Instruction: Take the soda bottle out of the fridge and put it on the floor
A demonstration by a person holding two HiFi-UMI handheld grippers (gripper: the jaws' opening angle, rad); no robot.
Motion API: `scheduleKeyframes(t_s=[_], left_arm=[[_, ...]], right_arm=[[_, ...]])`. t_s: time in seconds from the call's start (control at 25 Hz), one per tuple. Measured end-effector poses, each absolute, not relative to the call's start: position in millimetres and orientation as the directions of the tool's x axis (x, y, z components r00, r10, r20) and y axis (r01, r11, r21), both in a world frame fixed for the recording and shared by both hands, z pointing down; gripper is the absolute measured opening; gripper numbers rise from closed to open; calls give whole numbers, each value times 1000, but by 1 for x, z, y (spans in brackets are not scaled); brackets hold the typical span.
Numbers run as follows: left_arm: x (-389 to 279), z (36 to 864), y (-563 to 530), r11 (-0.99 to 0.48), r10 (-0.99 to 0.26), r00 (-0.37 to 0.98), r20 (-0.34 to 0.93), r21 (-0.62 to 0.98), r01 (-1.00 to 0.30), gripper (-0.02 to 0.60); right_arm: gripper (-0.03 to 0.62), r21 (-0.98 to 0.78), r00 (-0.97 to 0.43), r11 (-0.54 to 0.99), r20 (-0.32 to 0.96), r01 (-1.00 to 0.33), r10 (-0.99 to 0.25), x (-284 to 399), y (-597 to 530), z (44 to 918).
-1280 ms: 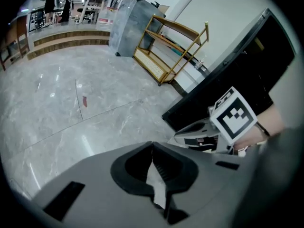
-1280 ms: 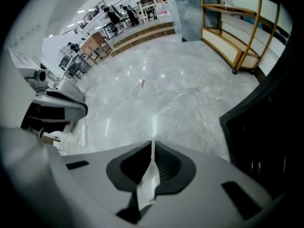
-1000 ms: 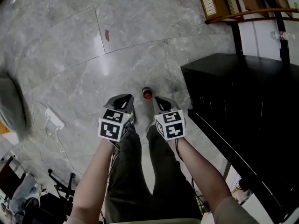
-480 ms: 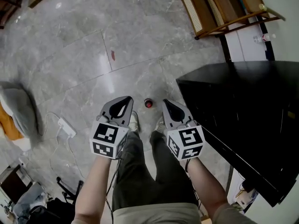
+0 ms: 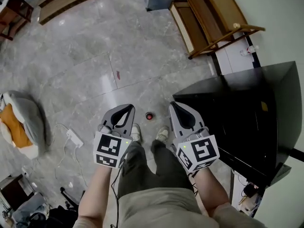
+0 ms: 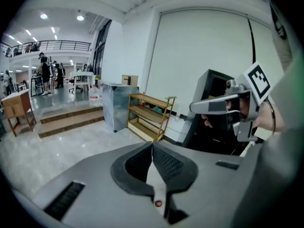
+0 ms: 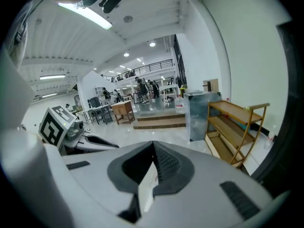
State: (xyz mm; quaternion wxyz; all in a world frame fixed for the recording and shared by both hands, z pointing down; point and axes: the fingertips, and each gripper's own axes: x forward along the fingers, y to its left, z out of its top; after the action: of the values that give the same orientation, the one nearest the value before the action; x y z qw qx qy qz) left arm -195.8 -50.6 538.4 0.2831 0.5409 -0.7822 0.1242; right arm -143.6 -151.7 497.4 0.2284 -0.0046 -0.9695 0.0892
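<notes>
Grey stone floor (image 5: 85, 70): bare tiles run from your feet to the upper left of the frame, and that is your widest free room.
Soda bottle (image 5: 149, 116): it stands on the floor with its red cap facing you, just ahead of your shoes (image 5: 136, 133). It is between the two tong tips and touches neither.
Left tongs (image 5: 127, 109): closed tip to tip with nothing in them, just left of the bottle.
Right tongs (image 5: 175, 106): also pressed together and empty, just right of the bottle and close to the fridge's near corner.
Black fridge (image 5: 242, 113): it fills the right of the frame, and its left edge runs just beside your right tongs and right leg.
Wooden shelf (image 5: 209, 18): upper right, beyond the fridge and well apart from the bottle.
Power strip (image 5: 75, 137): lower left, near your left leg, with its cable trailing over the tiles.
Cushion (image 5: 23, 127): at the far left edge, grey with orange, well apart from you.
</notes>
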Motion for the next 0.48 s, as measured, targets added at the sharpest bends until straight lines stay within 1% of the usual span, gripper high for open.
scheduleKeyframes(t_s=[0.16, 0.28, 0.48], left_arm=[[-202, 456, -46, 388, -823, -323, 467, 46, -921, 6], [-200, 403, -36, 388, -841, -348, 414, 14, -922, 6], [-196, 323, -21, 407, -872, -373, 317, 45, -912, 8]], right_arm=[[-3, -124, -927, 992, 373, -9, 38, -146, -146, 421], [-3, -83, -947, 996, 317, 15, 41, -143, -136, 367], [-3, -16, -974, 999, 225, 28, 31, -140, -118, 282]])
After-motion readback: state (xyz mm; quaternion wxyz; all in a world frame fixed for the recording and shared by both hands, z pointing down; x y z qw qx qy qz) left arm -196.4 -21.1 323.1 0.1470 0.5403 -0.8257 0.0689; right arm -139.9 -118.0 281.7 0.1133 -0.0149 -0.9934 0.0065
